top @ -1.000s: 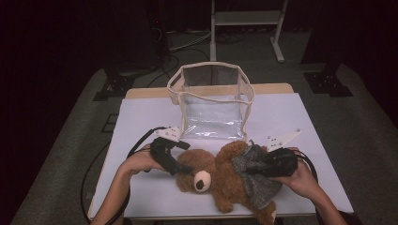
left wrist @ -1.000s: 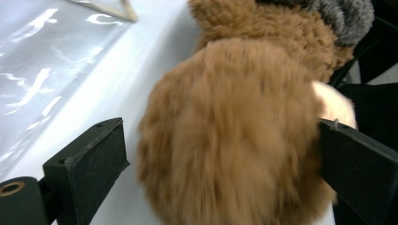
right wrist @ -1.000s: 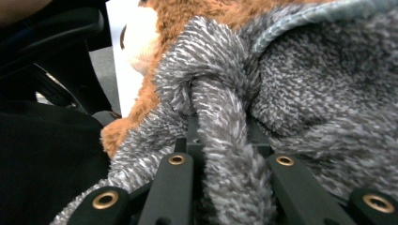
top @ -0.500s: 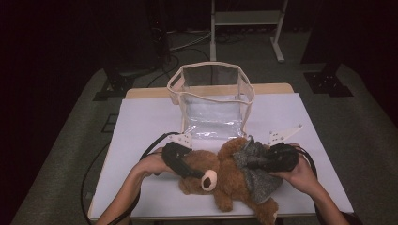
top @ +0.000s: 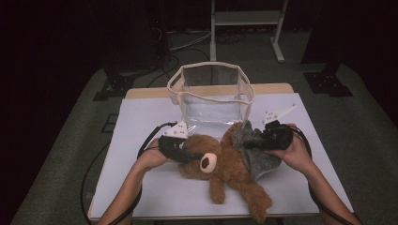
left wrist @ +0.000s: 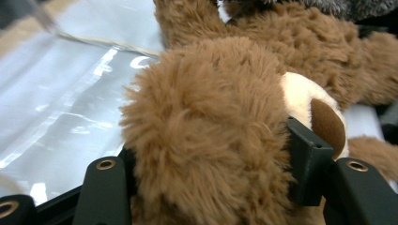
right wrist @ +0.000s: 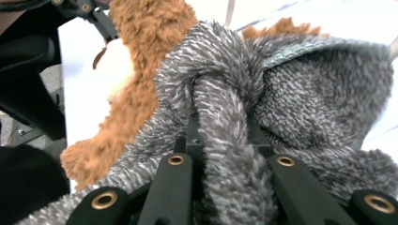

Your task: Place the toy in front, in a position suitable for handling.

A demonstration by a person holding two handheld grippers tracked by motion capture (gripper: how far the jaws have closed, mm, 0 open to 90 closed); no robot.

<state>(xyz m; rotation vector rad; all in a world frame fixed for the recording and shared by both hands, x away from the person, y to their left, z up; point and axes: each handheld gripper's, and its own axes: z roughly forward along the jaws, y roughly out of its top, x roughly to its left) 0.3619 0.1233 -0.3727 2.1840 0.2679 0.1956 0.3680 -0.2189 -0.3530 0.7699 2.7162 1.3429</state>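
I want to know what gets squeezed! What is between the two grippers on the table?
In the high view, the brown teddy bear in its grey fuzzy garment lies between the left gripper and the right gripper.

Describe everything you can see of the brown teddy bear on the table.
The teddy bear is brown plush with a cream muzzle, lying on the white table before a clear bag. The left gripper, whose jaws have just been closing, squeezes its head; the right gripper pinches its grey fuzzy garment.
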